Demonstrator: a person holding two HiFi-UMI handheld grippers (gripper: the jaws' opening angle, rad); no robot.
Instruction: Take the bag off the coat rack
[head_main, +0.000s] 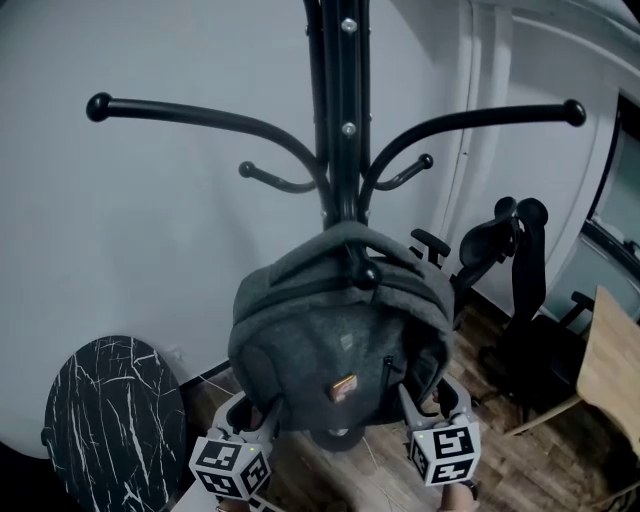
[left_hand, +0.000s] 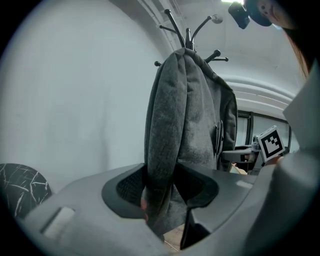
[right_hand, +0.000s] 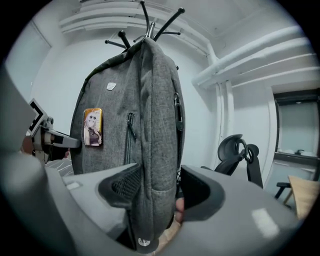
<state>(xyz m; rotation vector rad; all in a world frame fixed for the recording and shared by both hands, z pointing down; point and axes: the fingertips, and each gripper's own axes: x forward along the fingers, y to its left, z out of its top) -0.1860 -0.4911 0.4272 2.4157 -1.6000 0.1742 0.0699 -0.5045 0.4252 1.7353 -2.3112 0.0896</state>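
Observation:
A grey backpack (head_main: 340, 340) with a small picture badge hangs by its top handle from a low hook of the black coat rack (head_main: 340, 100). My left gripper (head_main: 262, 410) is at the bag's lower left side; in the left gripper view the bag's edge (left_hand: 165, 125) fills the gap between the jaws of the left gripper (left_hand: 160, 190), which are shut on it. At the lower right side my right gripper (head_main: 420, 405) does the same: the right gripper (right_hand: 152, 192) pinches the bag's side seam (right_hand: 150, 110).
A round black marble table (head_main: 110, 420) stands at the lower left against the white wall. A black office chair (head_main: 505, 250) and a light wooden table (head_main: 610, 370) are on the right. The floor below is wood.

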